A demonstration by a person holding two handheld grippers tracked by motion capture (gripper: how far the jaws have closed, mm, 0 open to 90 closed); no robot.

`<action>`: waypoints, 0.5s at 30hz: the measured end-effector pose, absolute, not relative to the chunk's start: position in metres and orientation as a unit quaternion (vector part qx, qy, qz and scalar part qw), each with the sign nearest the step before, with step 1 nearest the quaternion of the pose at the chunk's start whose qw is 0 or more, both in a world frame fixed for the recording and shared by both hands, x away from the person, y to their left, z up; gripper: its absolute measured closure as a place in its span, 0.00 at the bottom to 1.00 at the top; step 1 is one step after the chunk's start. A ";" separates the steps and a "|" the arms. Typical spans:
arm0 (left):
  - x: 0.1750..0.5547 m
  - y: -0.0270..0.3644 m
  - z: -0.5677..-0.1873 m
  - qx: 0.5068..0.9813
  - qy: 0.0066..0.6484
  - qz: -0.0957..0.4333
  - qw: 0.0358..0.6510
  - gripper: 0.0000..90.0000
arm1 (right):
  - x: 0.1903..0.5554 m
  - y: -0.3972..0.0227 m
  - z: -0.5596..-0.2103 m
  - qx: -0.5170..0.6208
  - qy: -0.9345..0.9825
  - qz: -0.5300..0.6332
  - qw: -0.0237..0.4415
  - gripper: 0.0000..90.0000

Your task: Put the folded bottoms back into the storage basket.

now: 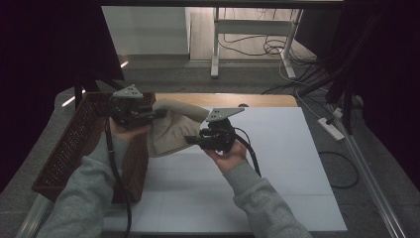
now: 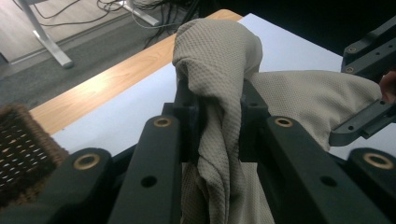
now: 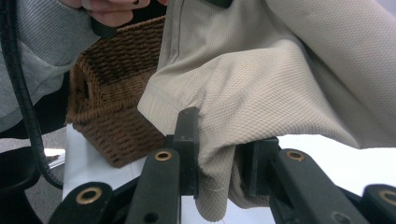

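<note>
Right gripper [image 1: 194, 141], nearest me, was clamped on the beige waffle-knit cloth [image 1: 171, 130]; left gripper [image 1: 159, 113] pinched its far edge. Cloth hung between them, just right of the brown wicker basket [image 1: 74, 136], long axis running near-to-far.

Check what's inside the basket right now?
Little can be told. The brown wicker basket sits at the table's left edge; the left gripper, its hand and the beige cloth cover its near end. The visible interior is too dark to make out any contents.
</note>
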State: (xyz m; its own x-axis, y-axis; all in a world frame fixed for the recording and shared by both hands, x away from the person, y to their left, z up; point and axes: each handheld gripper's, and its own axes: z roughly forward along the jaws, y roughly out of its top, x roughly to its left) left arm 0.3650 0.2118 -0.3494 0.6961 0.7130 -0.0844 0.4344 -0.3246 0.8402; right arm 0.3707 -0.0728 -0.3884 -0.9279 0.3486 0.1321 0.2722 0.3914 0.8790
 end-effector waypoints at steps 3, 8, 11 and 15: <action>0.363 0.219 -0.347 0.797 0.361 0.157 0.457 0.83 | 0.371 -0.065 -0.385 0.181 0.834 0.520 0.037 0.79; 0.361 0.229 -0.345 0.793 0.368 0.163 0.457 0.83 | 0.373 -0.054 -0.381 0.175 0.833 0.524 0.035 0.79; 0.360 0.234 -0.343 0.792 0.370 0.166 0.456 0.83 | 0.375 -0.047 -0.380 0.172 0.833 0.525 0.033 0.79; 0.359 0.242 -0.343 0.790 0.375 0.170 0.455 0.83 | 0.377 -0.038 -0.379 0.168 0.834 0.525 0.030 0.79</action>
